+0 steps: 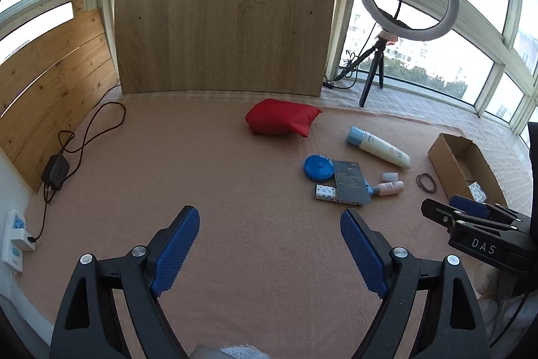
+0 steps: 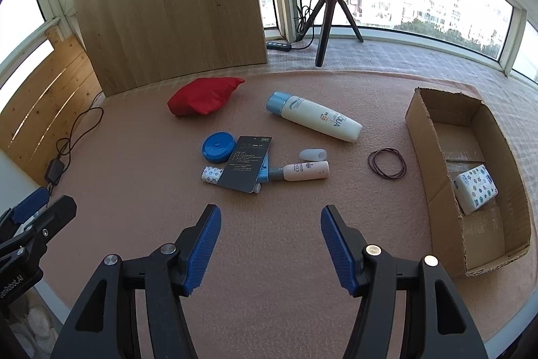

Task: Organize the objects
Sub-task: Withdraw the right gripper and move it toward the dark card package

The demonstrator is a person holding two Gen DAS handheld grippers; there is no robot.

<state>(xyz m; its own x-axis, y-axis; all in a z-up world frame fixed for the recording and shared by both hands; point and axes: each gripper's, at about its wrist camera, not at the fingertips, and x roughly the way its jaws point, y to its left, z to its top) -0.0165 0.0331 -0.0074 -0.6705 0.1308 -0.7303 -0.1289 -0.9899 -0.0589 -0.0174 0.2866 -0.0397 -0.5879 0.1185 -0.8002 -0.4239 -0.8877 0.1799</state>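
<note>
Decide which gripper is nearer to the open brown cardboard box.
Right. The right gripper hangs open just left of the open brown cardboard box. The left gripper, also open, sits farther left, with the right gripper between it and the box.

"DAS" marks the right tool point(image 1: 437, 207); the sunscreen bottle point(image 2: 316, 117) reads "50".

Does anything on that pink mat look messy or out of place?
Yes. A dark grey card lies askew across a small patterned tube and a pink bottle. The big cream bottle lies on its side. Only a patterned tissue pack sits in the cardboard box.
</note>
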